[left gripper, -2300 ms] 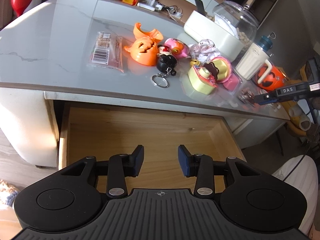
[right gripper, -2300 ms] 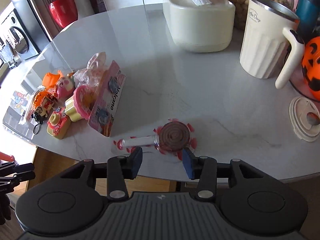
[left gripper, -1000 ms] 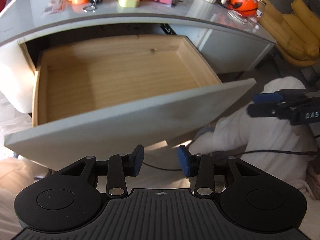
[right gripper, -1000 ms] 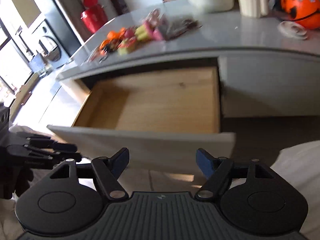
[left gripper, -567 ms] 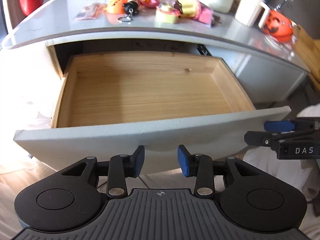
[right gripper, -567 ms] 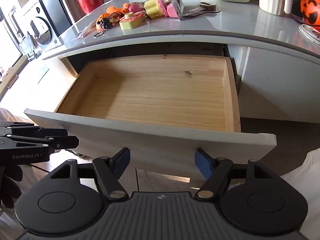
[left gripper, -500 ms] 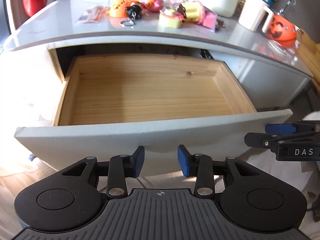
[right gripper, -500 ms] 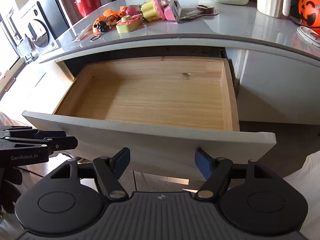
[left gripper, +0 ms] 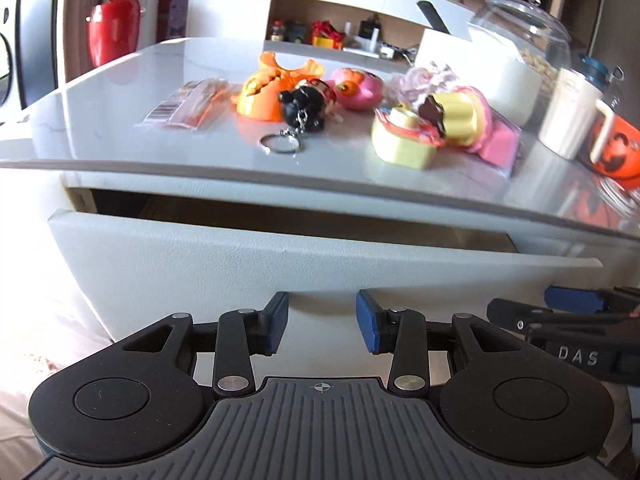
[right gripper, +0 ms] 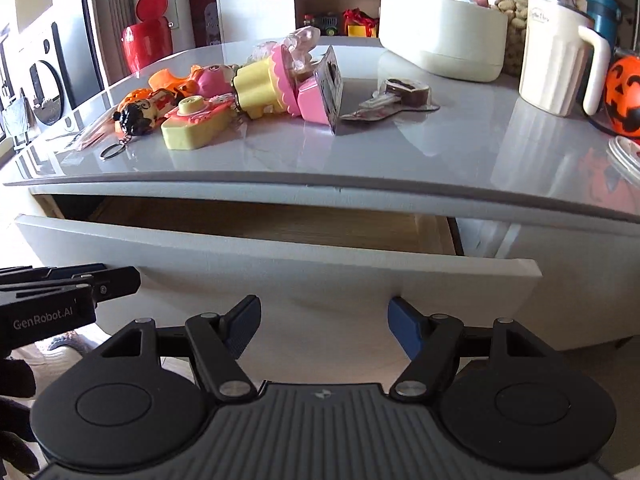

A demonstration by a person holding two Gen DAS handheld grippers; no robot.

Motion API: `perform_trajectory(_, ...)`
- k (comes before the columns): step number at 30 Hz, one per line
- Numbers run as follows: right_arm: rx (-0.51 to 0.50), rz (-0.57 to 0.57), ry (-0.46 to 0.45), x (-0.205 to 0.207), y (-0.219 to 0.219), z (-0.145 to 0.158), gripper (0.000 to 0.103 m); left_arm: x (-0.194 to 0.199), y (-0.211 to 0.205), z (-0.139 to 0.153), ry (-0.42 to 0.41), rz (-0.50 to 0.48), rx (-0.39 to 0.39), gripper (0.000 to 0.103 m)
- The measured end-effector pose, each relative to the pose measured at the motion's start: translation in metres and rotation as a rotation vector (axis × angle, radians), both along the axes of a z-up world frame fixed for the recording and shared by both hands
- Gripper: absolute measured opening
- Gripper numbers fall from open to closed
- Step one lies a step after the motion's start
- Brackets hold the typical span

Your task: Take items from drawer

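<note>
The grey drawer front [left gripper: 280,264] fills the middle of both wrist views, and only a narrow strip of the bare wooden inside [right gripper: 280,220] shows above it. My left gripper [left gripper: 322,312] is open, low in front of the panel, with nothing between its blue pads. My right gripper [right gripper: 324,316] is open wider and its jaws are closing, also with nothing between them, near the panel's lower edge. On the counter above lie an orange pumpkin toy [left gripper: 260,96], a black keychain figure [left gripper: 304,110], a yellow camera toy [right gripper: 196,124], a yellow-pink cupcake toy [right gripper: 268,84] and a brown lollipop [right gripper: 404,92].
A white tub [right gripper: 440,44], a cream jug [right gripper: 556,44] and an orange pumpkin bucket [right gripper: 624,96] stand at the counter's right. A red bin [left gripper: 114,32] stands far left. The counter edge [right gripper: 320,188] overhangs the drawer. A white cabinet front [right gripper: 560,252] adjoins the drawer on the right.
Both grippers dropped and came close to the drawer front, now looking across the counter rather than down. The drawer's inside, fully visible before, shows only as a narrow gap. The right jaws narrowed slightly.
</note>
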State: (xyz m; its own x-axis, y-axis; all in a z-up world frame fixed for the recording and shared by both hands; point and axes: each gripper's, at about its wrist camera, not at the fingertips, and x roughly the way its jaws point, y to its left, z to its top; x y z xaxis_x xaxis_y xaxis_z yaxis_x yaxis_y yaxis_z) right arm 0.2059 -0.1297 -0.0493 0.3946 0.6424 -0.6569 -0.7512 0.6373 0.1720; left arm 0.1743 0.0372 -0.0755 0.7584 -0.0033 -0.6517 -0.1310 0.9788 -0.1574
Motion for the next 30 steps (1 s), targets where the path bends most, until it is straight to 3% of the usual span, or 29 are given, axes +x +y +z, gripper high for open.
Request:
perform_trajectory(5,0.018,-0.074,-0.045,0.018,0.006,-0.006,0.070,0.017,-0.001,-0.002,-0.015,0.022,-0.001,0.049)
perform_trajectory(10,0.117,-0.222,0.113,0.050,-0.021,-0.014,0.070,0.026,-0.019,-0.006,-0.023,-0.039,0.013,0.095)
perform_trajectory(12,0.171,-0.262,0.155,0.055,-0.033,-0.016,0.071,0.030,-0.026,-0.009,-0.025,-0.034,0.023,0.102)
perform_trajectory(17,0.187,-0.266,0.030,0.045,-0.041,-0.015,0.071,0.034,-0.037,-0.011,-0.018,0.014,0.050,0.103)
perform_trajectory(20,0.162,-0.229,0.003,0.040,-0.038,-0.014,0.071,0.028,-0.032,-0.006,0.029,0.008,0.014,0.103)
perform_trajectory(26,0.140,-0.093,-0.038,-0.006,-0.045,0.029,0.071,-0.022,-0.028,0.026,0.106,-0.091,0.029,0.103)
perform_trajectory(30,0.124,-0.017,-0.029,-0.046,-0.064,0.051,0.072,-0.065,-0.025,0.050,0.092,-0.111,0.060,0.102)
